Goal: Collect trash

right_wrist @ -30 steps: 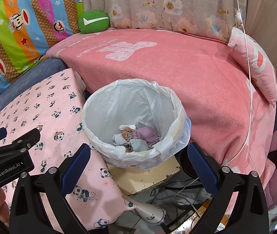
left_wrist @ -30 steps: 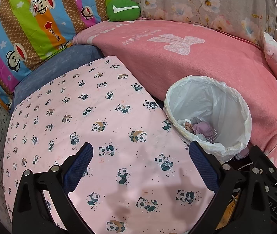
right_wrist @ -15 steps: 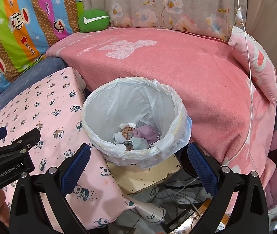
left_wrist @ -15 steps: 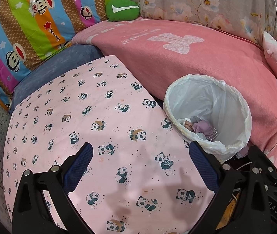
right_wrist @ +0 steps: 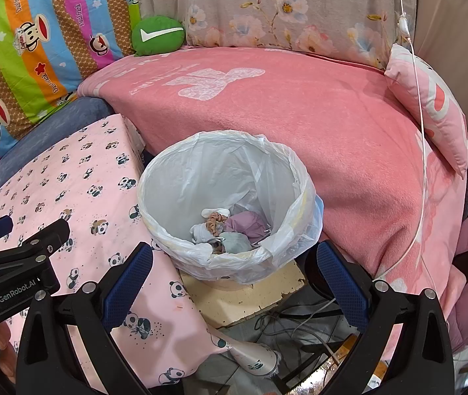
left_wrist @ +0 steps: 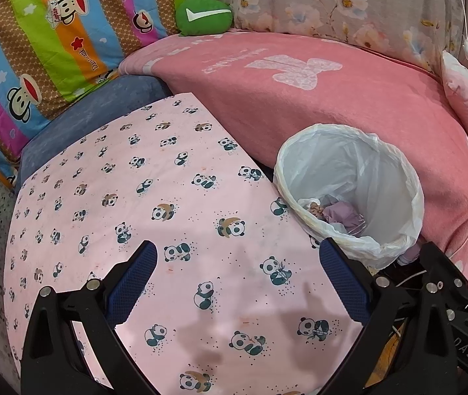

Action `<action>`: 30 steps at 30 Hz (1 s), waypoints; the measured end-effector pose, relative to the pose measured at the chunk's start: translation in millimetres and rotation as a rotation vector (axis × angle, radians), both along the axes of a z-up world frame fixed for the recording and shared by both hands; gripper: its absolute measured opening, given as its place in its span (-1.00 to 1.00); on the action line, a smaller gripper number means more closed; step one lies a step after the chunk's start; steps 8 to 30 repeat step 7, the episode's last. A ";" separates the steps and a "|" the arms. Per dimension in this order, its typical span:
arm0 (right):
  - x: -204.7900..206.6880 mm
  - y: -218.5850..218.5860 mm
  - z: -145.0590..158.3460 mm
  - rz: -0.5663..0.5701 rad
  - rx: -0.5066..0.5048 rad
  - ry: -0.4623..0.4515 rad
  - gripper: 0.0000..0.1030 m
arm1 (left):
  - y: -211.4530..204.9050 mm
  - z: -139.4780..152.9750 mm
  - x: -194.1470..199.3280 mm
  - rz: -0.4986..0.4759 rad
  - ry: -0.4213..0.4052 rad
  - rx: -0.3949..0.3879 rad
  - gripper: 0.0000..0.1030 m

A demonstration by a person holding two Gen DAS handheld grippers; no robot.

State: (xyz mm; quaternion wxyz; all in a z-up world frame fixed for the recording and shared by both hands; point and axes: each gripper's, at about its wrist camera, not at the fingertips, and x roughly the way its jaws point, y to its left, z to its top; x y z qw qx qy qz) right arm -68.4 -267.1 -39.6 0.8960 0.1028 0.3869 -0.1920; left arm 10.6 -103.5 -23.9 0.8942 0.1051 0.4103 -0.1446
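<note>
The panda-print table (left_wrist: pixel 174 197) fills the frame's centre, its right edge beside the lined trash bin (right_wrist: pixel 230 204). Both claws, left claw (left_wrist: pixel 238 283) and right claw (right_wrist: pixel 234 279), gape released, empty. "GenRobot.AI" reads lower left.

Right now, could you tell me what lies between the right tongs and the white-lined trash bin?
Nothing: in the right wrist view, the open right tongs frame the white-lined trash bin directly, with no object between them.

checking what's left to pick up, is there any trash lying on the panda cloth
No, the panda cloth shows only its print and shadows, and the crumpled trash sits at the bottom of the lined bin.
</note>
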 end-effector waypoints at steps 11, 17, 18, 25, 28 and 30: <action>-0.7 1.3 -1.3 -0.001 0.005 0.001 0.92 | 1.5 0.1 -0.4 -0.008 -0.004 -0.009 0.84; -0.7 1.3 -1.3 -0.001 0.005 0.001 0.92 | 1.5 0.1 -0.4 -0.008 -0.004 -0.009 0.84; -0.7 1.3 -1.3 -0.001 0.005 0.001 0.92 | 1.5 0.1 -0.4 -0.008 -0.004 -0.009 0.84; -0.7 1.3 -1.3 -0.001 0.005 0.001 0.92 | 1.5 0.1 -0.4 -0.008 -0.004 -0.009 0.84; -0.7 1.3 -1.3 -0.001 0.005 0.001 0.92 | 1.5 0.1 -0.4 -0.008 -0.004 -0.009 0.84; -0.7 1.3 -1.3 -0.001 0.005 0.001 0.92 | 1.5 0.1 -0.4 -0.008 -0.004 -0.009 0.84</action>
